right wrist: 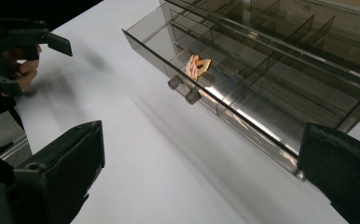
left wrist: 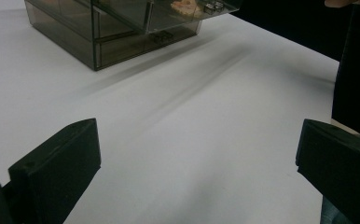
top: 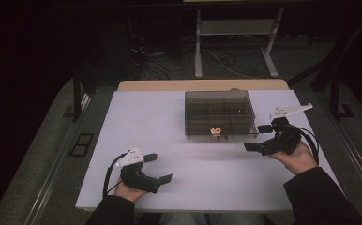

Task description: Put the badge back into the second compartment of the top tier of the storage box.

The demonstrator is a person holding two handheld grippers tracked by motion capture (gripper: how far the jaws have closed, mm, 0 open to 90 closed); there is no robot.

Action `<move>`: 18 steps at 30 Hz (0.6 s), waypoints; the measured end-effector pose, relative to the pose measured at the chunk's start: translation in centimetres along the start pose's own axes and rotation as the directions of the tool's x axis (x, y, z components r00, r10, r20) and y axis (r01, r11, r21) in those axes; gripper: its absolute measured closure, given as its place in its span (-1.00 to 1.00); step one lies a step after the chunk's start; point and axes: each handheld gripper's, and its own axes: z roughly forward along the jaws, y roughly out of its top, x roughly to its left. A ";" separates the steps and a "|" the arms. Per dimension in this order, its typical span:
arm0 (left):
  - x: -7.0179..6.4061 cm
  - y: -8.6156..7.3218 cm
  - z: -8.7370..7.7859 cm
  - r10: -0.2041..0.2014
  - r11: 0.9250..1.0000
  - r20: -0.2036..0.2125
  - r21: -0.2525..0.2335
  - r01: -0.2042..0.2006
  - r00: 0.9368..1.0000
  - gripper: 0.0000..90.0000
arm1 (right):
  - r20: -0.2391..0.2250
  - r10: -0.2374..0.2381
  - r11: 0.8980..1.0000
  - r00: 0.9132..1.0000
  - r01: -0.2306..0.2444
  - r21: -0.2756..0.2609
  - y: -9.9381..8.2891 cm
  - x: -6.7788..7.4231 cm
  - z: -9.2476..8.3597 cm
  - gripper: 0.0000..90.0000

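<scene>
A smoked clear drawer box (top: 220, 112) stands on the white table (top: 137, 117) at the back centre. Its top drawer (right wrist: 243, 79) sticks out a little toward me and has two round knobs (right wrist: 183, 89) on its front. A small orange piece (top: 215, 130) (right wrist: 197, 66) (left wrist: 184, 5) lies in a front compartment just behind them. My left gripper (top: 162, 167) (left wrist: 197, 158) rests open near the front left, far from the box. My right gripper (top: 256, 137) (right wrist: 201, 172) hovers open just right of the box's front corner, jaws toward the drawer front, with nothing between them.
A wooden edge (top: 202, 85) runs behind the table. Beyond it, a metal frame (top: 237, 42) and cables (top: 151, 61) lie on the dark floor. The person's dark sleeve (left wrist: 355, 70) is at the right of the left gripper view.
</scene>
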 end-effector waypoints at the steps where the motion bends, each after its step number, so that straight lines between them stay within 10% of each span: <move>1: 0.0 0.0 0.0 -0.001 1.000 0.001 0.000 0.001 1.000 -1.00 | -0.003 -0.002 1.000 1.000 0.002 -0.001 -0.2 0.0 0.0 -1.00; 18: -0.1 0.0 0.0 -0.007 1.000 -0.003 -0.002 0.007 1.000 -1.00 | -0.034 0.010 0.999 0.999 -0.011 -0.041 -4.4 0.0 0.4 -1.00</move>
